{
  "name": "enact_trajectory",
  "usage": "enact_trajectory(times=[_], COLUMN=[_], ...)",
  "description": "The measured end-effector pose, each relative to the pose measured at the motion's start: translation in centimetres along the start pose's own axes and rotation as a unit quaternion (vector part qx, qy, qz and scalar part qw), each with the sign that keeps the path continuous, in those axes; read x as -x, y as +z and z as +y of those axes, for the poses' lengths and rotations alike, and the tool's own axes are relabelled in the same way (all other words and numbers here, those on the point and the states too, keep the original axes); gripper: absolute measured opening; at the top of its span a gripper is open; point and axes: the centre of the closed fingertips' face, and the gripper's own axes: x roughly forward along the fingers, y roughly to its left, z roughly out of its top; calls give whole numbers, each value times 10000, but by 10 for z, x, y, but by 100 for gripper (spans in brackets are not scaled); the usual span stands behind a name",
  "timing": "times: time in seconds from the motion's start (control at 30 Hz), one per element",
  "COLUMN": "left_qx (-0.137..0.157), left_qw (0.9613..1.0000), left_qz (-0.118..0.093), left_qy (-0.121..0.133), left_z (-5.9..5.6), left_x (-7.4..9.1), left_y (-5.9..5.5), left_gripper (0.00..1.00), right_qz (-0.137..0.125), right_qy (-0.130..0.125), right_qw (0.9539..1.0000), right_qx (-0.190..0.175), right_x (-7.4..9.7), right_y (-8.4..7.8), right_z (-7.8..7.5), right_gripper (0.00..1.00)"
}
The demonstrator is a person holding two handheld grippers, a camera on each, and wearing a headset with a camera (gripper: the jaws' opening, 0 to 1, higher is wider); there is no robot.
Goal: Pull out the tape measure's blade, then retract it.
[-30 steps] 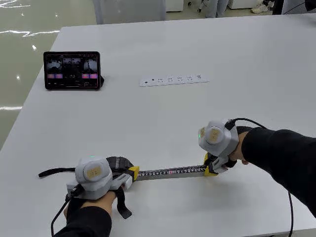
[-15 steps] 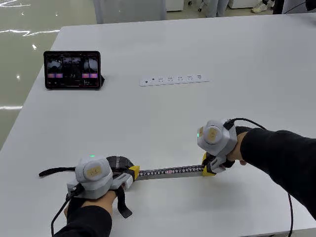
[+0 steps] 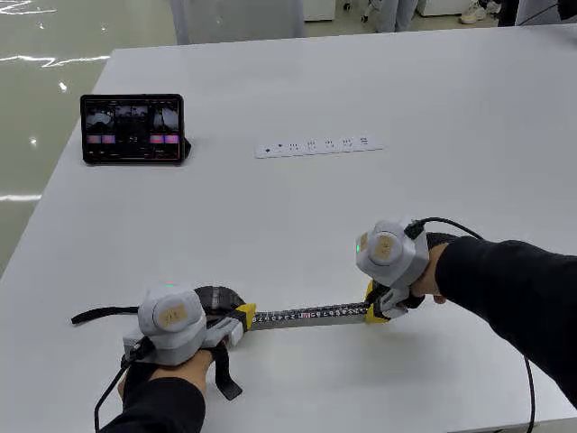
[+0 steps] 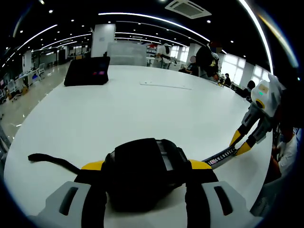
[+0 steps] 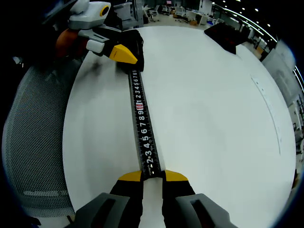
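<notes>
A black tape measure case (image 4: 142,171) lies near the table's front edge, and my left gripper (image 3: 236,317) is shut on it; the case (image 3: 219,299) trails a black wrist strap (image 3: 101,314) to the left. The blade (image 3: 311,315) runs out flat along the table to the right, dark with white numbers (image 5: 142,128). My right gripper (image 5: 152,175) is shut on the blade's end, its yellow fingertips (image 3: 375,312) pinching it. The far case (image 5: 130,50) and the other gripper appear at the top of the right gripper view.
A black tablet (image 3: 132,128) stands at the back left of the white table (image 3: 297,216). A white power strip (image 3: 315,145) lies flat behind the middle. A grey mesh chair (image 5: 35,137) is beside the table's near edge. People stand far off.
My right gripper has slid a little to the left with the blade's end, so the exposed blade is slightly shorter. The left gripper and case have stayed put.
</notes>
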Motion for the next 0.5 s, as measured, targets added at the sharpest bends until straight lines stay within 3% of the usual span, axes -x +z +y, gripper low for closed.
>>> enact_trajectory(times=[0.5], left_qx=[9], left_qw=[10000], left_qz=[17], left_qy=[-19], left_z=[0], left_x=[0], left_y=[0], left_gripper=[63], right_qz=[-11], right_qy=[-12], right_qw=[10000], right_qx=[-12], right_x=[-2], right_y=[4], right_z=[1], right_gripper=[11])
